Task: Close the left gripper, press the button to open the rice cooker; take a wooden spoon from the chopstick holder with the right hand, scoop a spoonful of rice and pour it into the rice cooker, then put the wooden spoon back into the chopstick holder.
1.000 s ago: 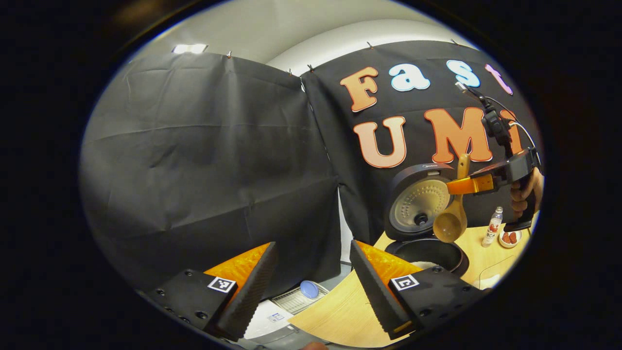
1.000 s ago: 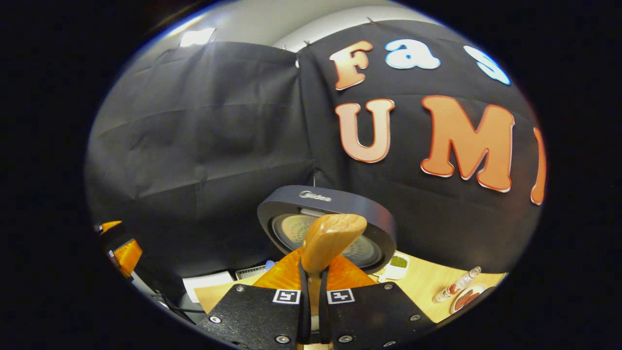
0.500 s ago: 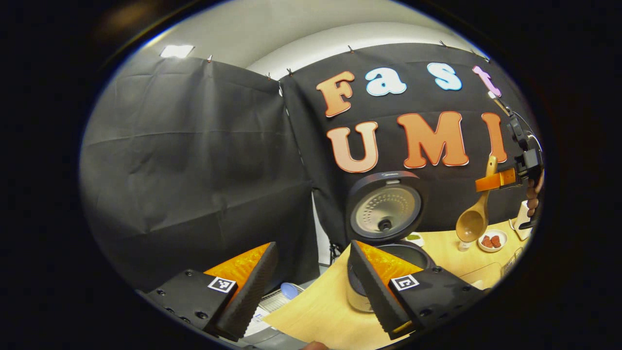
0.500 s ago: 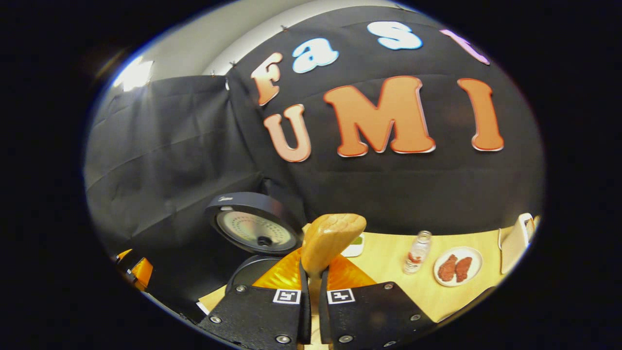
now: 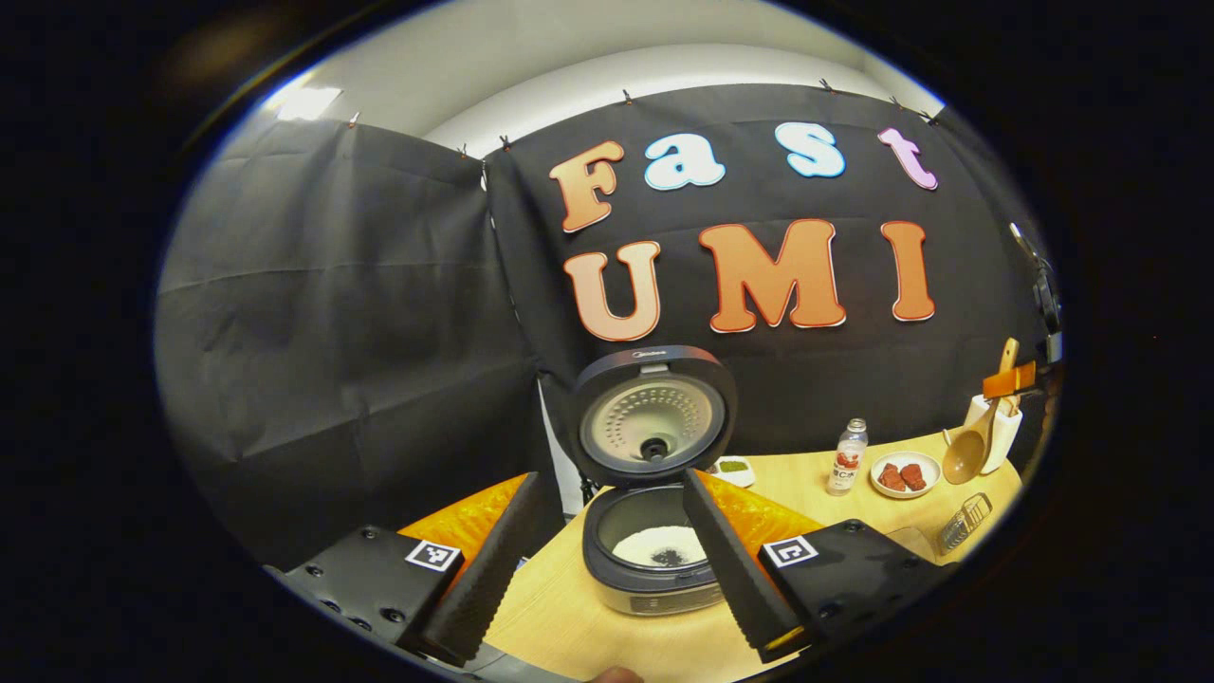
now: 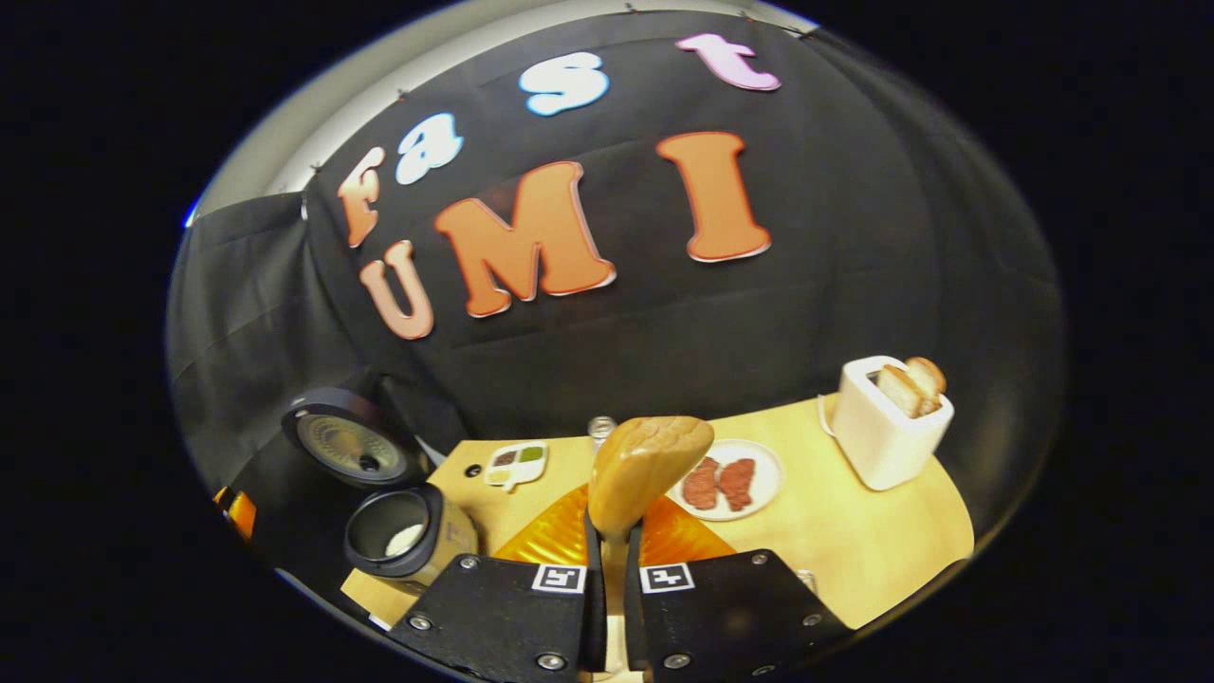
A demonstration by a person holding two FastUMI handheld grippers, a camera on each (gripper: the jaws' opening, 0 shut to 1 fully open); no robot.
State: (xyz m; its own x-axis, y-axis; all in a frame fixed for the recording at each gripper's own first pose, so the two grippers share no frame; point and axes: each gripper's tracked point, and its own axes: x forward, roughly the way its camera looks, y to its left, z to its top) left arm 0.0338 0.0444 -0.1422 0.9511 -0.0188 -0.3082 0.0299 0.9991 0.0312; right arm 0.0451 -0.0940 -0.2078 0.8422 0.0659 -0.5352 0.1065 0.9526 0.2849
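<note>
The rice cooker [image 5: 654, 569] stands open on the wooden table, its lid [image 5: 652, 417] upright and white rice [image 5: 659, 547] in the pot. My left gripper [image 5: 612, 489] is open in front of it, one finger on either side of the pot, touching nothing. Far right, the wooden spoon [image 5: 967, 453] hangs bowl down in the other gripper. In the right gripper view my right gripper [image 6: 612, 560] is shut on the spoon's handle [image 6: 650, 470], whose end sticks up past the fingers. The cooker [image 6: 403, 536] lies low on the left.
A bottle [image 5: 847, 457], a plate of red pieces [image 5: 903, 472] and a small dish [image 5: 730, 467] stand behind the cooker. A white toaster [image 6: 887, 422] holding bread is at the right. A metal mesh holder [image 5: 963, 520] sits near the table's right front.
My right gripper has carried the spoon from over the cooker far to the right, toward the toaster. The left gripper view has swung so the cooker sits between its fingers.
</note>
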